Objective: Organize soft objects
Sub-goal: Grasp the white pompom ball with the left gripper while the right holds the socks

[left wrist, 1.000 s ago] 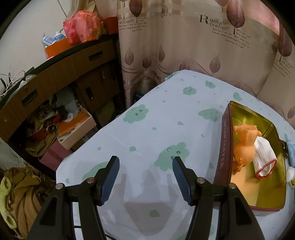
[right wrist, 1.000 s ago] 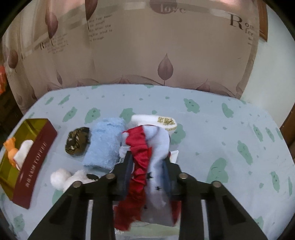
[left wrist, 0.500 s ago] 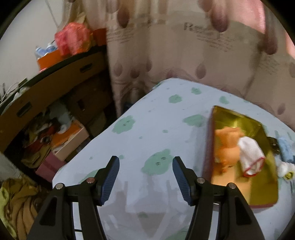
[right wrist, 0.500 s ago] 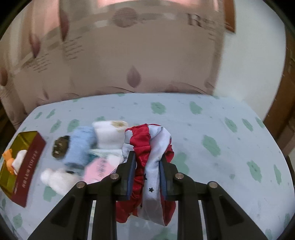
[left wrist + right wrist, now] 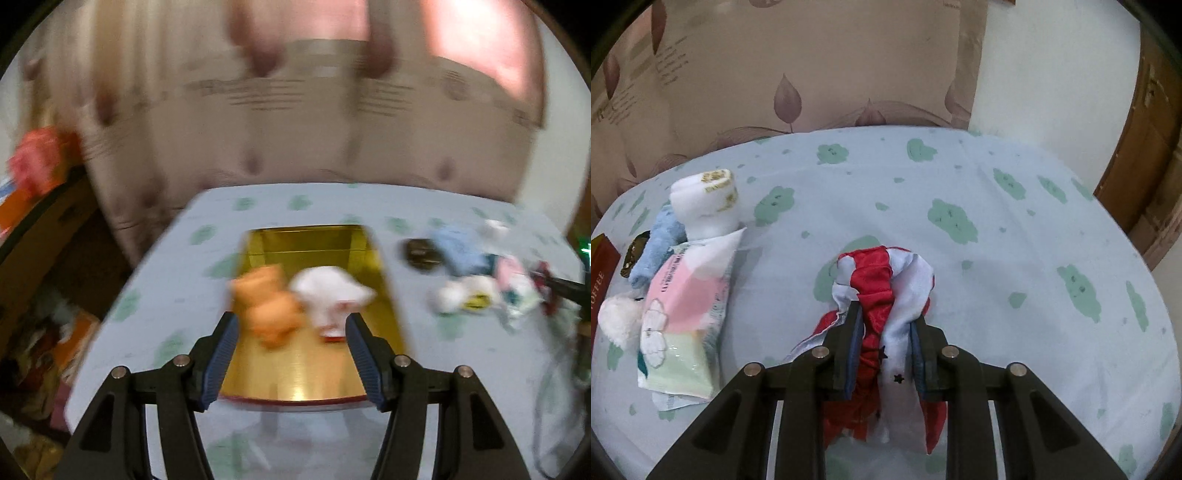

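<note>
My right gripper [image 5: 884,325] is shut on a red and white scrunchie [image 5: 886,280] and holds it above the bed. To its left lie a tissue pack [image 5: 683,317], a white rolled sock [image 5: 705,203], a blue cloth [image 5: 659,243], a dark scrunchie [image 5: 633,251] and a white plush [image 5: 617,317]. My left gripper [image 5: 290,339] is open and empty over the near end of the gold tin [image 5: 306,373]. In the tin lie an orange plush [image 5: 269,306] and a white cloth [image 5: 330,295]. The left wrist view is blurred.
The bed has a pale blue sheet [image 5: 997,258] with green blobs. A curtain [image 5: 775,66] hangs behind it. A wooden door [image 5: 1145,147] stands at the right. A cluttered cabinet [image 5: 37,221] and floor boxes lie off the bed's left edge.
My left gripper has swung right, so the gold tin now sits straight ahead between its fingers. My right gripper has moved right with the scrunchie, away from the pile.
</note>
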Available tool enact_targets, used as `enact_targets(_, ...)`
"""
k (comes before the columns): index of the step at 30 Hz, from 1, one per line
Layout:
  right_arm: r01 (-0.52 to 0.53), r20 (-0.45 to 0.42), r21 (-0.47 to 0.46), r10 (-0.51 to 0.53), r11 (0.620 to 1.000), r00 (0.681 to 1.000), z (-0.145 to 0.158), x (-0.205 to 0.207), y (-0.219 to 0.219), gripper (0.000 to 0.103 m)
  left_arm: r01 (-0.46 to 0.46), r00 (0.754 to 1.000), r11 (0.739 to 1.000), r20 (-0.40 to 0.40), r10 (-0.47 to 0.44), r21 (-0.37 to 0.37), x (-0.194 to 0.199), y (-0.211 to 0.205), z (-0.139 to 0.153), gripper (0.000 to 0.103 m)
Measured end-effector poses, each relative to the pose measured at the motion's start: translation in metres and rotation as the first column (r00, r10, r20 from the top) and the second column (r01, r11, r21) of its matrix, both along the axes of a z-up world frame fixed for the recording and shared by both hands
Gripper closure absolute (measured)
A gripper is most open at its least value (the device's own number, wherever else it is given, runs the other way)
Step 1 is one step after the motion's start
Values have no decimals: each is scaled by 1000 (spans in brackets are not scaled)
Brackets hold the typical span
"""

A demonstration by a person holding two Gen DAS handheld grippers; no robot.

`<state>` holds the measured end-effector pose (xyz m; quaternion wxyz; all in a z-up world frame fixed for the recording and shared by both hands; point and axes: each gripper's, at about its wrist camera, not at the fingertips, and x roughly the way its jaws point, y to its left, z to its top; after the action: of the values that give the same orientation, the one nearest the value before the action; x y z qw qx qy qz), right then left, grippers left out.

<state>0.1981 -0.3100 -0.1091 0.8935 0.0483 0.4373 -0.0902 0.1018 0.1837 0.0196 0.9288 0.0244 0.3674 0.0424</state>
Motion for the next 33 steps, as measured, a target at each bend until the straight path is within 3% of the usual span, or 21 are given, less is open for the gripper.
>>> enact_targets(5, -4, 24, 13, 4, 1000, 1000, -6, -3, -1, 78, 170, 984, 983, -48, -174, -68, 17, -65, -3, 42)
enact_targets(13, -7, 22, 50, 6, 999, 1000, -9, -2, -5, 75, 310, 935, 946, -150, -321, -92, 53, -153, -40, 42)
enact_targets(23, -10, 20, 78, 8, 997, 1000, -11, -1, -8, 72, 282, 921, 955, -254, -296, -91, 99, -183, -89, 42)
enact_targets(32, -12, 18, 83, 11, 996, 1000, -12, -1, -7, 70, 285, 920, 953, -249, -302, -104, 120, -185, -101, 42)
enact_targets(33, -12, 18, 84, 10, 996, 1000, -12, -1, -7, 69, 281, 920, 953, -249, -302, -114, 122, -184, -102, 49)
